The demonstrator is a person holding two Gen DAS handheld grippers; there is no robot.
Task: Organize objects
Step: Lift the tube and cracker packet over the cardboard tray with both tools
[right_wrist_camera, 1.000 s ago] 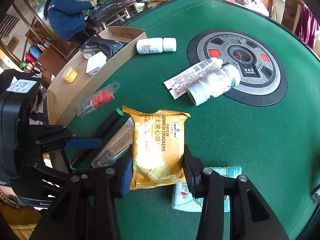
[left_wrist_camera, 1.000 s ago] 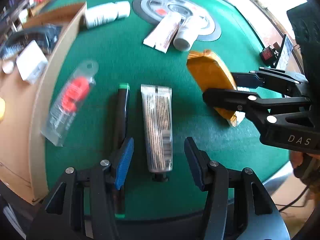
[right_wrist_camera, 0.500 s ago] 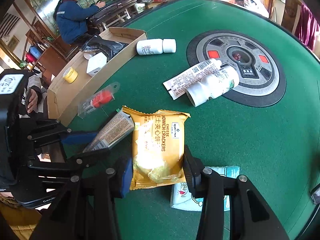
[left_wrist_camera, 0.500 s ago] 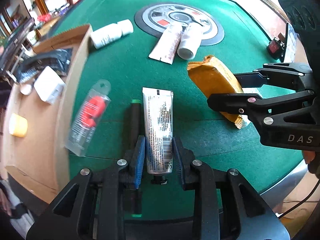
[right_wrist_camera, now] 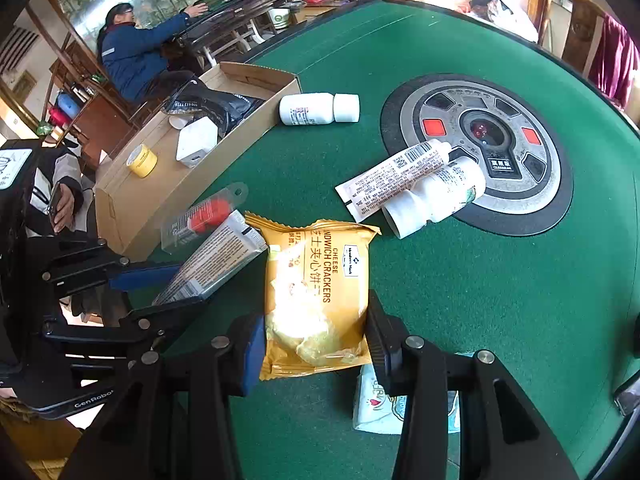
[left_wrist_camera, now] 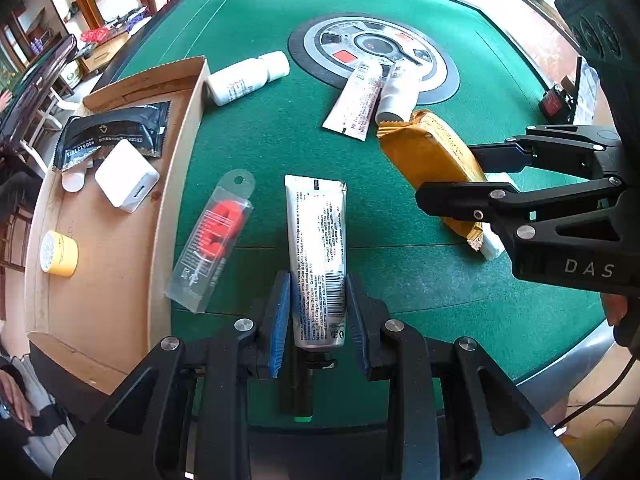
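Inside, cardboard tray [left_wrist_camera: 120,280] holds charger [left_wrist_camera: 126,176], tape [left_wrist_camera: 60,254].

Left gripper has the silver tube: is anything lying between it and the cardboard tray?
Yes. The clear blister pack with red contents lies on the felt between the silver tube in the left gripper and the cardboard tray, beside its near wall.

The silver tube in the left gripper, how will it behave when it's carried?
The silver tube looks soft-walled, so the left gripper may dent it. Held near its cap end, the flat crimped end may droop slightly. It seems light, and its flattened body should not roll once set down.
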